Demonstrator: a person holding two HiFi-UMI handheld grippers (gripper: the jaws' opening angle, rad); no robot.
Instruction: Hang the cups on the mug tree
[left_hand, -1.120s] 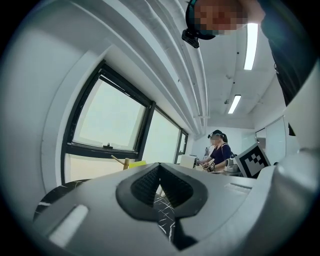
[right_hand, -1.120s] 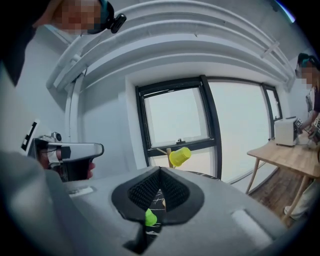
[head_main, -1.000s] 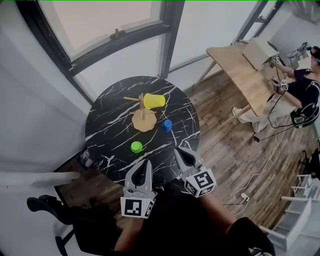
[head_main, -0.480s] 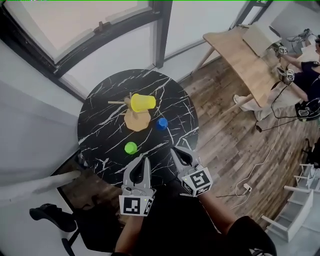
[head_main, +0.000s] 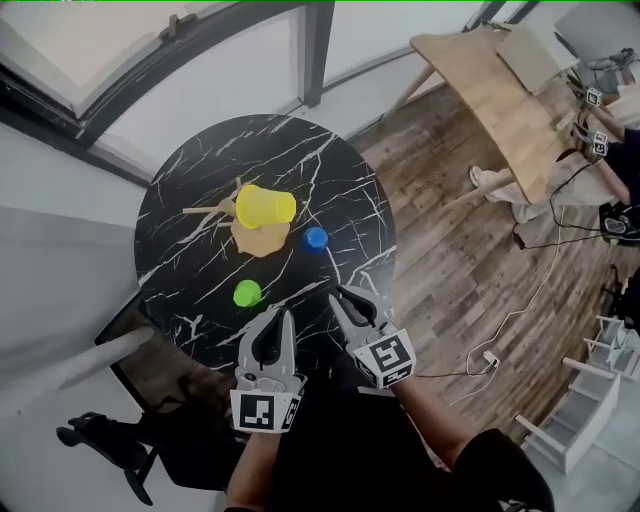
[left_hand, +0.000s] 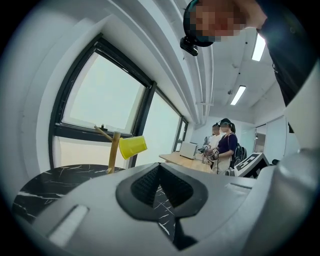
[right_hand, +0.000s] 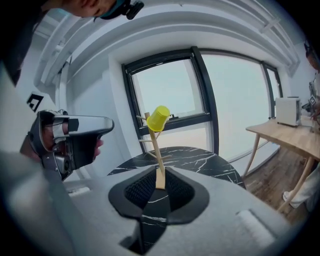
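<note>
A wooden mug tree (head_main: 258, 238) stands mid-table on the round black marble table (head_main: 190, 180), with a yellow cup (head_main: 265, 206) hanging on one of its pegs. To its right a blue cup (head_main: 316, 238) stands on the table, and a green cup (head_main: 247, 292) sits nearer me. Both grippers hover at the table's near edge. My left gripper (head_main: 275, 320) is shut and empty, right of the green cup. The jaws of my right gripper (head_main: 347, 298) are opening with nothing between them. The right gripper view looks straight at the tree (right_hand: 156, 150) and yellow cup (right_hand: 159, 119).
A wooden desk (head_main: 490, 90) stands at the back right, with people beside it. Cables (head_main: 520, 320) trail over the wood floor. A black chair base (head_main: 100, 445) is at lower left and a white shelf (head_main: 590, 400) at lower right. A window wall runs behind the table.
The head view has shifted, so the table sits lower and further left in the picture. Both grippers stay at the table's near edge. The right gripper's jaws have parted slightly.
</note>
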